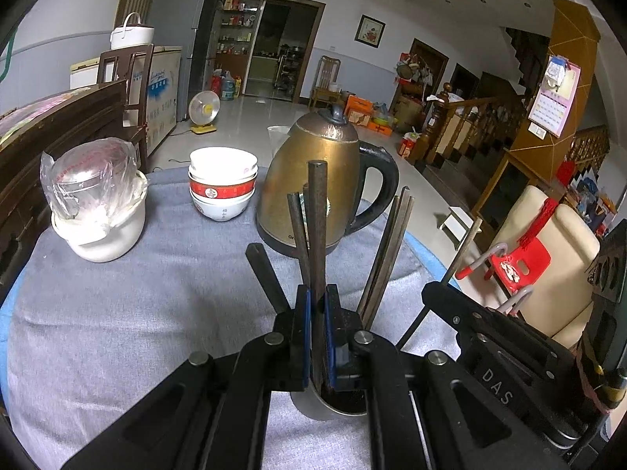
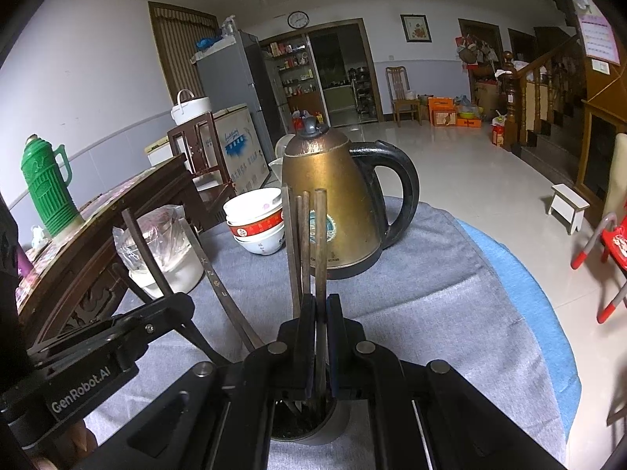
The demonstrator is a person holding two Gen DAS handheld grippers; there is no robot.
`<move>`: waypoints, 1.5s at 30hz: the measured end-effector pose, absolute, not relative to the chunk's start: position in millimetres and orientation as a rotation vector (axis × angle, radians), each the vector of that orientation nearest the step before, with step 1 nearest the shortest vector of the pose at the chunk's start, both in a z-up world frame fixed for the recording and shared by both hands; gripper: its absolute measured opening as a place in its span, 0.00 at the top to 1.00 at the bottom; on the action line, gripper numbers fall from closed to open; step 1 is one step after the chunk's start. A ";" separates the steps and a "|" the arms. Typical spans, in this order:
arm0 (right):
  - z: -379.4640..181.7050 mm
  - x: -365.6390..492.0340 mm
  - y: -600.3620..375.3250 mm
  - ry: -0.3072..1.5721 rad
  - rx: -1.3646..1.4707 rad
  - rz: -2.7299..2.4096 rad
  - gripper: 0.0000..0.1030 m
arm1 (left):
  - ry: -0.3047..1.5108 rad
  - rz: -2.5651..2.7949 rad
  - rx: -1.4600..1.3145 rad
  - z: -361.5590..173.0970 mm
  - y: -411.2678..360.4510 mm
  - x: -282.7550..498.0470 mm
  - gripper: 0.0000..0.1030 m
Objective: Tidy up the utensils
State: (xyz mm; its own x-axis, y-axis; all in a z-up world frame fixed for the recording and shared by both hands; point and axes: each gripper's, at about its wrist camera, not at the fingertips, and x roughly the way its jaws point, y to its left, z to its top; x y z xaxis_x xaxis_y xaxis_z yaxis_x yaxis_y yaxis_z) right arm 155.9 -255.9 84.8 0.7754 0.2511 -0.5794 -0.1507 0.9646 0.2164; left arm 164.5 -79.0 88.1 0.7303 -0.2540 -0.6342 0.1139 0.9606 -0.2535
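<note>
Several dark chopsticks stand in a metal cup (image 1: 333, 405) on the grey tablecloth, close under both grippers. In the left wrist view my left gripper (image 1: 317, 297) is shut on one upright chopstick (image 1: 317, 215), with others (image 1: 386, 254) leaning beside it. The right gripper (image 1: 431, 291) shows at the right, with a thin chopstick (image 1: 466, 243) running through its tip. In the right wrist view my right gripper (image 2: 321, 303) is shut on a chopstick (image 2: 320, 243) above the cup (image 2: 313, 425). The left gripper (image 2: 182, 305) is at the left with its chopstick (image 2: 145, 250).
A brass kettle (image 1: 313, 184) stands just behind the cup, stacked bowls (image 1: 222, 184) to its left, and a white jar (image 1: 98, 215) under plastic wrap further left. A wooden cabinet with a green thermos (image 2: 45, 188) borders the left; the table edge (image 2: 521, 282) curves on the right.
</note>
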 end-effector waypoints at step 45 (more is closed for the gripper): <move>93.0 68.4 -270.6 0.629 0.247 0.279 0.35 | 0.460 -0.170 -0.228 155.6 -14.5 59.9 0.12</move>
State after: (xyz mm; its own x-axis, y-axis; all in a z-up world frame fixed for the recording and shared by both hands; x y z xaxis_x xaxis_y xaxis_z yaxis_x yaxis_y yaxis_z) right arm 68.4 -270.6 93.0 0.7734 0.3290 -0.5418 -0.1806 0.9337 0.3093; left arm 59.9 -14.5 155.6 0.8824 -0.2135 -0.4192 0.1109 0.9604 -0.2557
